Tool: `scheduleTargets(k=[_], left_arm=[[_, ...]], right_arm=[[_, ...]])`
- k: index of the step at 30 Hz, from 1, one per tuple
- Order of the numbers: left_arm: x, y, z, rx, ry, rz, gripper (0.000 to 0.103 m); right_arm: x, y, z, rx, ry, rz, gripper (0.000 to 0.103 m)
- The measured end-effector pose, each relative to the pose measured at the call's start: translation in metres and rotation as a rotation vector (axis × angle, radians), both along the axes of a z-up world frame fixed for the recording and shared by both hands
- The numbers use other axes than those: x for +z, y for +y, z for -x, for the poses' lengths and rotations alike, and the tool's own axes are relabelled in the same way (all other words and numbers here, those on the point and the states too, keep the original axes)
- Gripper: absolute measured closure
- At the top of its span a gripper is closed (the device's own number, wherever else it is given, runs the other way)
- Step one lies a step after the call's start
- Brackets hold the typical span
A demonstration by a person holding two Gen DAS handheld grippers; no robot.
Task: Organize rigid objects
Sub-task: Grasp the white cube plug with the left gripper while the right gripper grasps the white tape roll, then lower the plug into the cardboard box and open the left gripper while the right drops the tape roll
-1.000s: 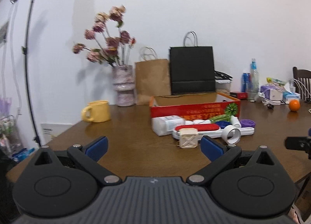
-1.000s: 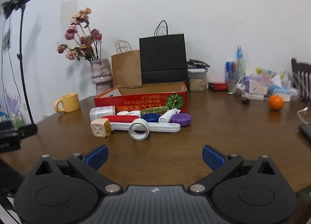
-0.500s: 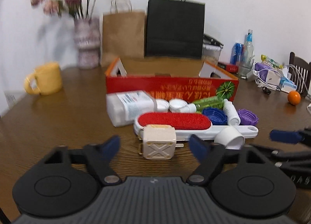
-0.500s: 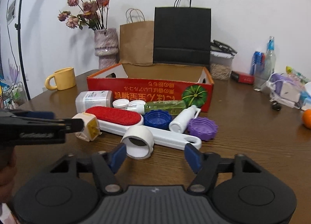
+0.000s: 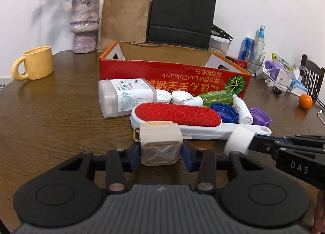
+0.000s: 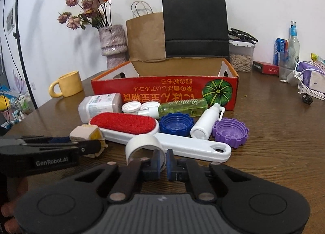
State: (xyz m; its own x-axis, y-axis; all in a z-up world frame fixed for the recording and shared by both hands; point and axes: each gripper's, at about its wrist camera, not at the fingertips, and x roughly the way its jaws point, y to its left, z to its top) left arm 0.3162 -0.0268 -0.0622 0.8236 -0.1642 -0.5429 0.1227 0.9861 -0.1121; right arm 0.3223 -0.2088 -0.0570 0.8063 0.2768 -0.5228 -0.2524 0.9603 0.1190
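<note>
Your left gripper (image 5: 160,152) clamps the cube (image 5: 160,146); right gripper (image 6: 165,165) pinches the ring's (image 6: 145,146) wall — box (image 6: 164,90) at twelve o'clock.

Cream cube speaker (image 5: 160,146) and white tape ring (image 6: 145,146) upright before lint brush (image 6: 126,124); red box (image 6: 164,90) behind.

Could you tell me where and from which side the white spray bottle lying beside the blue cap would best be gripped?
Probably across the middle of the white spray bottle, from above. It lies on its side between the blue cap and the purple cap, so its round body is bare only on top. The nozzle end near the red box looks thin and awkward.
</note>
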Motion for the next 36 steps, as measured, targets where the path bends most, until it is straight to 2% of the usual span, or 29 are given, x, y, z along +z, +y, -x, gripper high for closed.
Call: scheduleTargets(k=[4,8,10,13,15,20,27,36], left_arm=[[0.009,0.002,0.028,0.012,-0.024,0.011,0.061],[0.028,0.000,0.088,0.015,-0.108,-0.012,0.061],[0.037,-0.001,0.118,0.014,-0.131,-0.014,0.061],[0.046,-0.003,0.161,0.027,-0.154,-0.028,0.061],[0.050,-0.005,0.188,0.032,-0.187,-0.041,0.061],[0.058,-0.008,0.233,0.016,-0.253,-0.055,0.061],[0.071,-0.013,0.254,0.004,-0.324,-0.058,0.061],[0.073,-0.011,0.233,0.017,-0.325,-0.068,0.061]], right_arm=[[0.010,-0.006,0.024,-0.025,-0.050,-0.011,0.100],[0.021,-0.014,0.070,-0.053,-0.113,-0.020,0.100],[0.026,-0.017,0.098,-0.088,-0.150,-0.003,0.100],[0.031,-0.025,0.140,-0.102,-0.174,-0.054,0.100],[0.034,-0.028,0.167,-0.113,-0.198,-0.047,0.100],[0.040,-0.033,0.215,-0.118,-0.245,-0.052,0.100],[0.045,-0.034,0.240,-0.129,-0.279,-0.057,0.100],[0.047,-0.035,0.221,-0.134,-0.283,-0.039,0.100]])
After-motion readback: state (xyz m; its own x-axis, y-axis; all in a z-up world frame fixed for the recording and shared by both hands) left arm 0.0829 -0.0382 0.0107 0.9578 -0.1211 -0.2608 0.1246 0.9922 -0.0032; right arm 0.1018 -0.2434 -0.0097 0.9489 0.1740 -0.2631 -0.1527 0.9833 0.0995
